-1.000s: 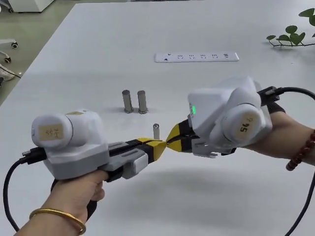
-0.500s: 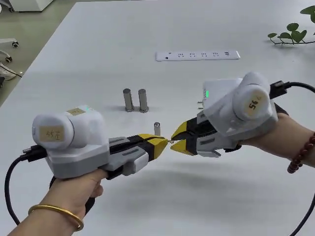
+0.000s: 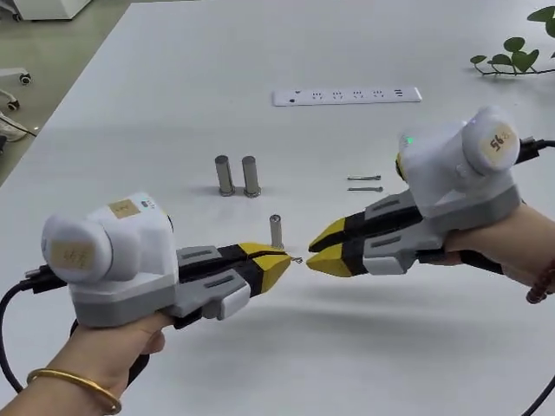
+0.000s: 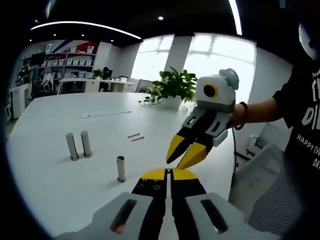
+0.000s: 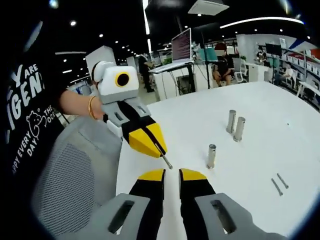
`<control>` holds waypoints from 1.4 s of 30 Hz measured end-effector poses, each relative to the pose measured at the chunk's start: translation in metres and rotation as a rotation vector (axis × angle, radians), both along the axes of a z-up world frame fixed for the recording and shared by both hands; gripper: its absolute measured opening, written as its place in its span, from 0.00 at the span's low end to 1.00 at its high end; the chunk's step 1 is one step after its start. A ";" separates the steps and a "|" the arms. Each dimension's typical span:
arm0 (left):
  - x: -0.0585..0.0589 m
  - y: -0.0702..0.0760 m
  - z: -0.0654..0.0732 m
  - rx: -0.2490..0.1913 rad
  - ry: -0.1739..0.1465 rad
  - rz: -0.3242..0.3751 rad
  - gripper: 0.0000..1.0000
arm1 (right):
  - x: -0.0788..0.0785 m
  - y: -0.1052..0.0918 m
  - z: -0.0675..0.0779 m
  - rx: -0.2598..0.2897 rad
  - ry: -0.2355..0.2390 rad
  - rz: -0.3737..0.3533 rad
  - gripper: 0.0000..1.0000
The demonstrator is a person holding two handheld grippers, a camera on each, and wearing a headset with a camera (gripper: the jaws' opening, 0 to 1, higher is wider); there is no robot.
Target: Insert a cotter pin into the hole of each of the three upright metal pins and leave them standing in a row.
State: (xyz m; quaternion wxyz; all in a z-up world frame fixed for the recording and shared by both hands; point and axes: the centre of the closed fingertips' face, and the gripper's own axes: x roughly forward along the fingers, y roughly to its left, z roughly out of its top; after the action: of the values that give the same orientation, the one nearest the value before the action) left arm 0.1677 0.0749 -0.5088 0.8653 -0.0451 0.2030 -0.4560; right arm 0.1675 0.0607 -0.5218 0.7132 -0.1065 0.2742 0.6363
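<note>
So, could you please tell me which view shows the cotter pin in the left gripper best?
The right gripper view: the cotter pin juts from the left gripper's shut fingers. The head view gives just its tip; in the left gripper view the fingers cover it.

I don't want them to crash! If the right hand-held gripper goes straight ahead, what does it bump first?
Probably the cotter pin poking from the left hand-held gripper, though depth is unclear.
</note>
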 end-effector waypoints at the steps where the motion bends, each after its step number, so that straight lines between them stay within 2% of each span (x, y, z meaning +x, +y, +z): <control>1: -0.001 -0.001 0.001 -0.005 -0.002 -0.008 0.00 | -0.002 0.000 -0.001 0.000 0.014 0.005 0.05; 7: -0.006 -0.005 0.006 -0.027 -0.016 -0.050 0.00 | -0.013 -0.001 -0.004 0.002 0.054 0.032 0.06; 12: -0.009 -0.006 0.006 -0.037 -0.004 -0.072 0.00 | -0.018 -0.002 -0.005 -0.010 0.062 0.050 0.06; 27: -0.024 -0.018 0.012 -0.065 -0.006 -0.159 0.00 | -0.034 0.003 0.005 0.058 0.125 0.099 0.04; 33: -0.026 -0.019 0.011 -0.060 -0.004 -0.165 0.00 | -0.034 0.002 0.003 0.044 0.119 0.103 0.00; 42: -0.026 -0.018 0.009 -0.056 0.002 -0.166 0.00 | -0.035 0.001 0.002 0.007 0.027 0.158 0.00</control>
State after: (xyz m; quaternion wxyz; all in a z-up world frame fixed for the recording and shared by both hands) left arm 0.1414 0.0565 -0.5000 0.8227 -0.0525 0.1940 -0.5317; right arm 0.1329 0.0619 -0.5201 0.6574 -0.1169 0.2722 0.6929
